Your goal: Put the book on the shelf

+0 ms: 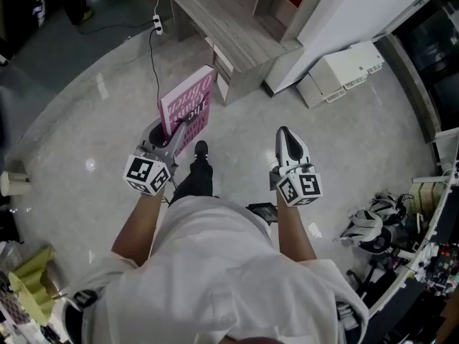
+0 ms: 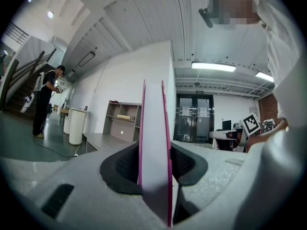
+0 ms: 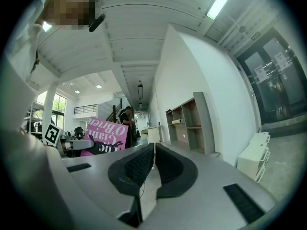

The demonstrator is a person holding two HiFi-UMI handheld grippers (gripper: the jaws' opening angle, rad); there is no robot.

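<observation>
A pink book (image 1: 188, 104) with white lettering stands upright in my left gripper (image 1: 181, 129), which is shut on its lower edge. In the left gripper view the book (image 2: 154, 143) shows edge-on between the two dark pads, pink covers either side of white pages. My right gripper (image 1: 287, 143) hangs to the right, shut with nothing between its pads (image 3: 153, 164). From the right gripper view the book (image 3: 101, 137) appears at the left. The grey wooden shelf unit (image 1: 237, 27) lies ahead, also visible as open compartments (image 2: 122, 121) and as the shelf (image 3: 188, 123) against the white wall.
White boxes (image 1: 343, 72) sit by the wall right of the shelf. A power strip with a cable (image 1: 155, 27) lies on the floor at left. Cluttered gear (image 1: 373, 228) fills the right side. A person (image 2: 47, 99) stands far left near a white cylinder (image 2: 76, 126).
</observation>
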